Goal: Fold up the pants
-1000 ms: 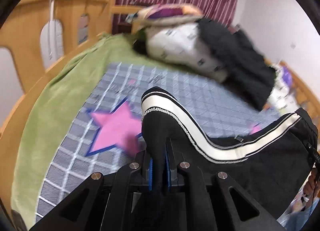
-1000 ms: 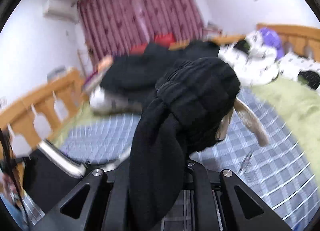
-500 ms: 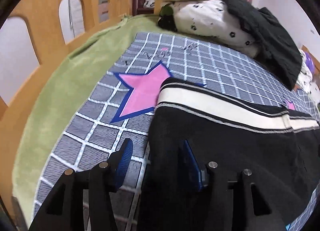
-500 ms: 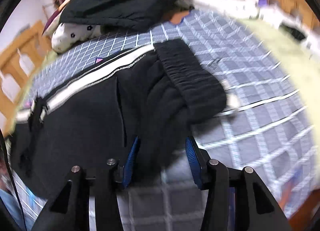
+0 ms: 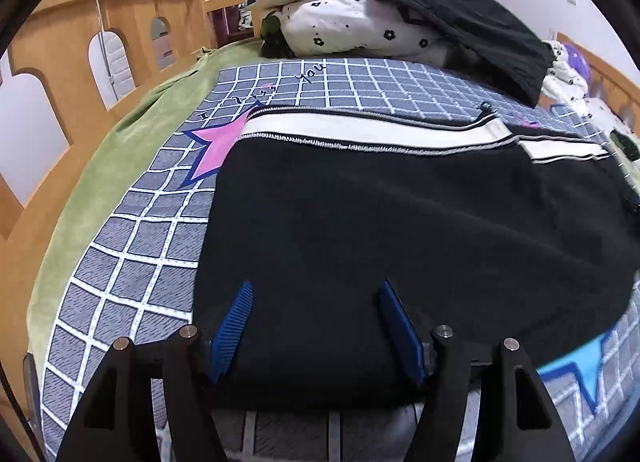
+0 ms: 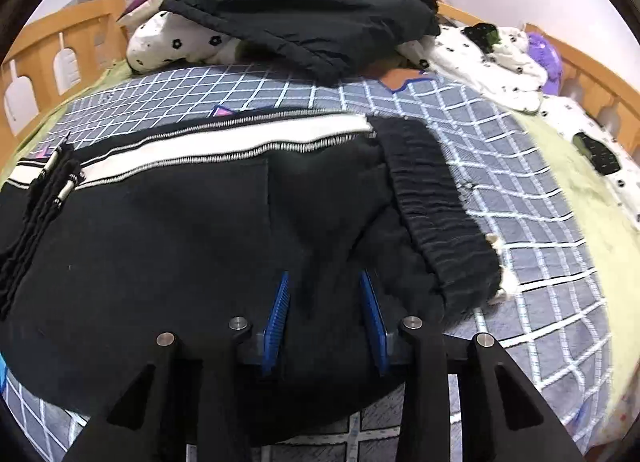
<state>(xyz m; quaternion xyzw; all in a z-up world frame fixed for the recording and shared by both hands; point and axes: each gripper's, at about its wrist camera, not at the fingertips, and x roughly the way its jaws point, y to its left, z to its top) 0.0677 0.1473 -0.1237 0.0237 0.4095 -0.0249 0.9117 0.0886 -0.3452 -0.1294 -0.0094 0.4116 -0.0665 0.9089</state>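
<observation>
Lying flat on the checked blanket (image 5: 132, 246), black pants (image 5: 360, 214), both grippers' jaws wide apart over the near edge.

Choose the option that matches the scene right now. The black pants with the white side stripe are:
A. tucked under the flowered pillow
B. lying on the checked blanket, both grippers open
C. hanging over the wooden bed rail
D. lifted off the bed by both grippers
B: the pants lie spread on the checked blanket, and both the left gripper and right gripper have their jaws apart, gripping nothing.
</observation>
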